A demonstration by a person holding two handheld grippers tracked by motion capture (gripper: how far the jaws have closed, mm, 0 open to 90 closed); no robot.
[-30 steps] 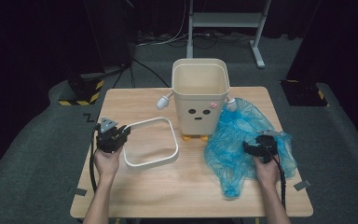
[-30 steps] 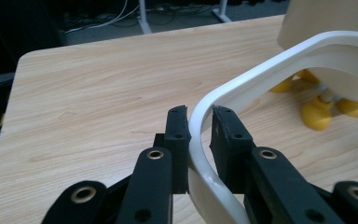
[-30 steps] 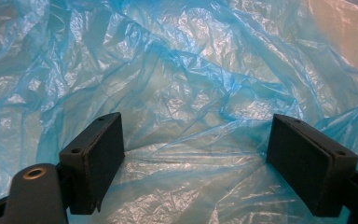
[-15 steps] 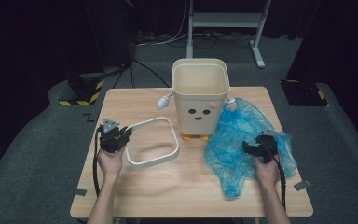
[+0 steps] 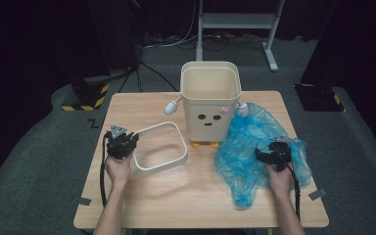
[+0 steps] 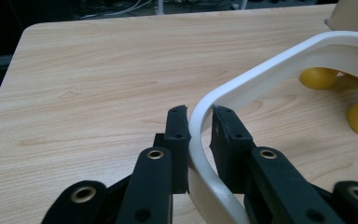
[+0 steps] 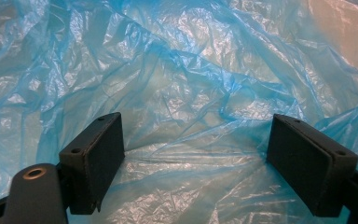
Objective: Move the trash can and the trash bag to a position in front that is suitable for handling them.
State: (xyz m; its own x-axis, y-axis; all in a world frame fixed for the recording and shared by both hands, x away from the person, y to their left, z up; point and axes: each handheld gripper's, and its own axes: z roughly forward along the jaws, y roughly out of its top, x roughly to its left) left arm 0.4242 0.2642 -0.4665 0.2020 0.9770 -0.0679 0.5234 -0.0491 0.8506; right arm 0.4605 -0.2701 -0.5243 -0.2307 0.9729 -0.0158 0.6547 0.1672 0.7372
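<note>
Two grippers: left gripper (image 6: pixel 199 122) clamps cream rounded-square plastic ring (image 6: pixel 279 63); right gripper (image 7: pixel 196 154), jaws wide, over crumpled blue plastic bag (image 7: pixel 177 70).

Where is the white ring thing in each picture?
High view: the white ring lies left of middle on the table, its left edge in the left tongs.
Left gripper view: the ring curves from bottom middle up to the right, pinched between the black jaws.
Right gripper view: blue plastic bag beyond the right tongs; no ring.
Shared landmark: the bin's yellow feet.
</note>
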